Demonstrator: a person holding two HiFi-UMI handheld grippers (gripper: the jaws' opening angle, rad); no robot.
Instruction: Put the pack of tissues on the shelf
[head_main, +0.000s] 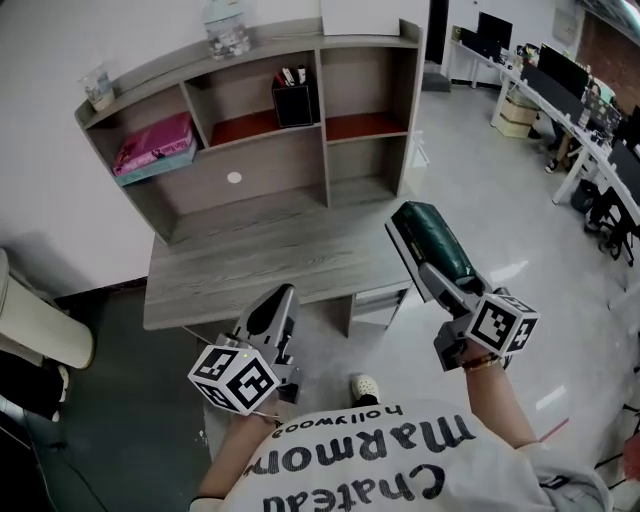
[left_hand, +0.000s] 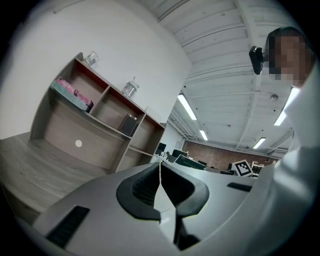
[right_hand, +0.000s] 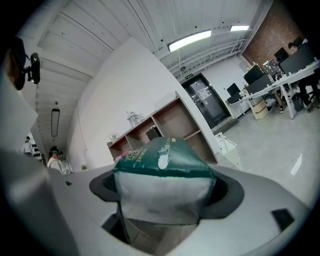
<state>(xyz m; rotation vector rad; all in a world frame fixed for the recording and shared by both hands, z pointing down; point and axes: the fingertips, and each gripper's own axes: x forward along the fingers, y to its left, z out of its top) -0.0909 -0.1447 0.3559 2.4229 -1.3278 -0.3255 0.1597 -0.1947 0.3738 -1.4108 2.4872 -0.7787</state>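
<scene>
Grey left gripper (head_main: 283, 296) has its jaws clenched on nothing. The grey wooden desk shelf (head_main: 268, 170) stands ahead. Right gripper (head_main: 408, 222) grasps the dark green plastic pack of tissues (head_main: 440, 242) in mid-air, short of the desk; placing it remains to be done

The pack of tissues (head_main: 434, 243) is soft, with a dark green printed top and a pale end. It is clamped lengthwise in the right gripper (right_hand: 164, 189), in front of the grey wooden shelf (head_main: 262, 178) and off its right end, apart from it, with one end aimed toward it.
</scene>
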